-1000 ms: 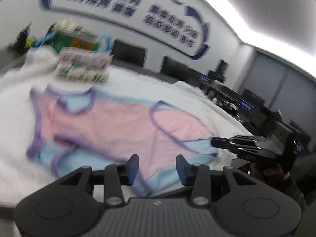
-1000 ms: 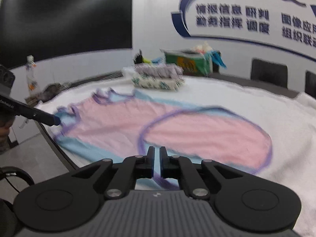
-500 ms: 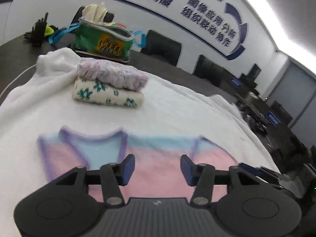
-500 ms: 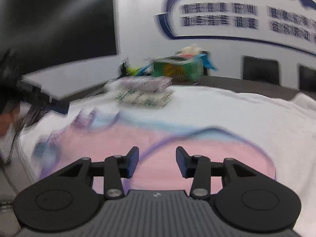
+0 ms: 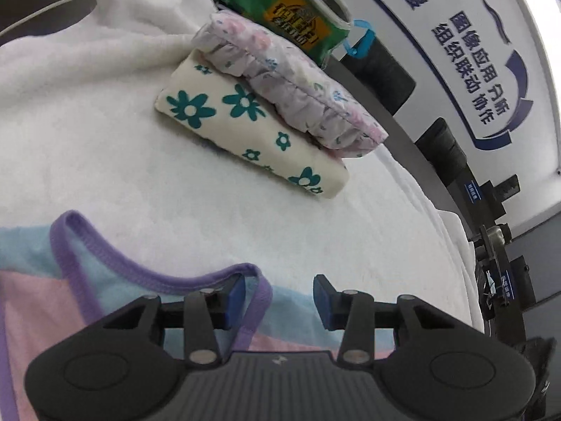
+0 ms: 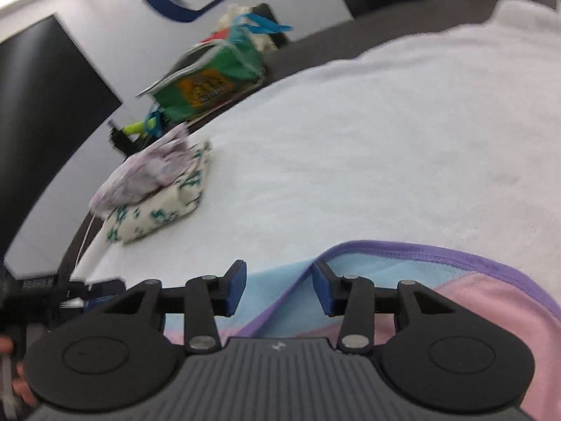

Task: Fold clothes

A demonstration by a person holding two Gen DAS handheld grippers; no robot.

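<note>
Both grippers have dropped low and pitched forward since a second ago: the right one, then pinched on the purple trim, now stands released, and the garment sits at the bottom of each view instead of filling it.

Left wrist view: left gripper (image 5: 277, 298) released, jaws wide apart, nothing between them but cloth below. Pink-and-blue top (image 5: 38, 301) lies flat on the white towel (image 5: 105, 147), spreading from 6 to 9 o'clock. Its purple-trimmed shoulder strap (image 5: 257, 293) peaks just inside the left finger, at about 6 o'clock. Folded stack (image 5: 252, 122) of two garments sits well apart at 12 o'clock, green bag (image 5: 280, 17) behind it.

Right wrist view: right gripper (image 6: 278, 287) also released, jaws wide. Same top (image 6: 491, 312) occupies 4 to 6 o'clock; a purple hem edge runs up to the right finger, seemingly touching it. Stack (image 6: 154, 189) at 10 o'clock, blurred.

Handling judgement: thin knit, light, limp, will drape and crease; not fragile, not slippery on the terry towel. Best hold is the doubled purple binding at the straps, one per gripper, so it lifts evenly. Pinching the pink body alone risks grabbing one layer, or the towel.
</note>
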